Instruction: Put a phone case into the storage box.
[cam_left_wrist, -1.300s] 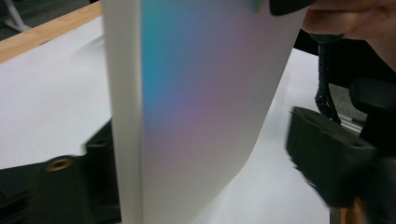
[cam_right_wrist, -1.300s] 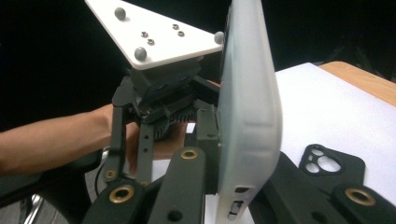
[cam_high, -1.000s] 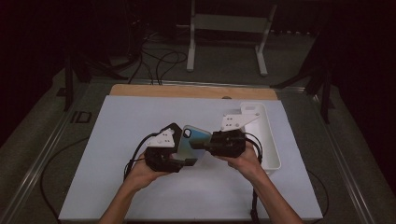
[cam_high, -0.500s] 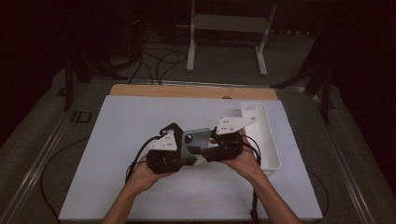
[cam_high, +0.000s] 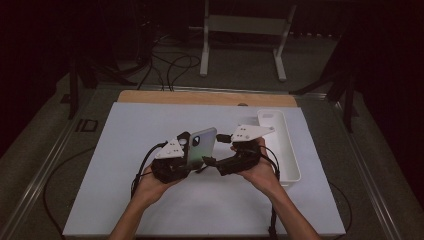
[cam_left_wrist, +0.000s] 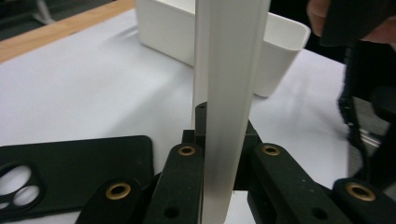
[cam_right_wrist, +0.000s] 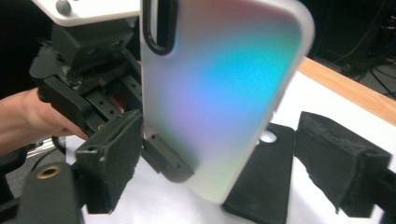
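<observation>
My left claw (cam_high: 192, 159) is clamped on the frosted, iridescent blue-to-pink phone case (cam_high: 201, 146), pinching its thin edge so it stands upright above the white desk (cam_high: 125, 150), mid-desk btw my two hands. In the left gripper view the case's pale edge (cam_left_wrist: 229, 93) runs straight up out of the jaws. My right claw (cam_high: 215, 150) has just been opening: jaws now spread w/ the case (cam_right_wrist: 219, 98) between them, pads off its faces, so it carries nothing.

Progress, as I judge it: hand-over from right to left looks done, since only the left side has the case. A second, matte black phone case (cam_right_wrist: 261, 182) lies flat on the desk underneath. The long white plastic bin (cam_high: 280, 145) sits at the right edge, apparently w/ nothing in it, though I can't see its floor fully. Left to do, prob: back the right claw away, then place the case, maybe into that bin.
</observation>
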